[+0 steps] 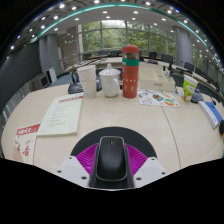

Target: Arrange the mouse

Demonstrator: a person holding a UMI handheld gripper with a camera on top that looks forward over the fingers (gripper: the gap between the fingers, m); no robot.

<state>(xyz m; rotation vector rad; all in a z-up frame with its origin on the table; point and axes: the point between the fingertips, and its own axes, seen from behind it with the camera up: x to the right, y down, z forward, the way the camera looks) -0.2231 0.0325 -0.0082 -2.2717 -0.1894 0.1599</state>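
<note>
Item: black mouse, lying between the two fingers of the claw, on a dark round mat at the near edge of the pale surface. Its long axis runs from 6 o'clock to 12 o'clock, in line with the fingers; which end is its front cannot be told. The claw is drawn narrow about the mouse, a purple pad close on the 9 o'clock side and its twin on the 3 o'clock side; whether the pads actually press on the mouse cannot be told. Further along the surface, toward 12 o'clock and well beyond the mouse: a tall red bottle with a lighter cap, standing upright; contents not visible. Just beside it at 9 o'clock, a white lidded jug, upright, contents not visible. At about 10 o'clock, a printed booklet lying flat, and a small red-and-white card nearer the surface's rim. At about 2 o'clock, a spread of colourful leaflets, and past them a small green-and-white container, contents not discernible. Beyond the surface: office chairs, desks and windows under a ring of ceiling lights.
</note>
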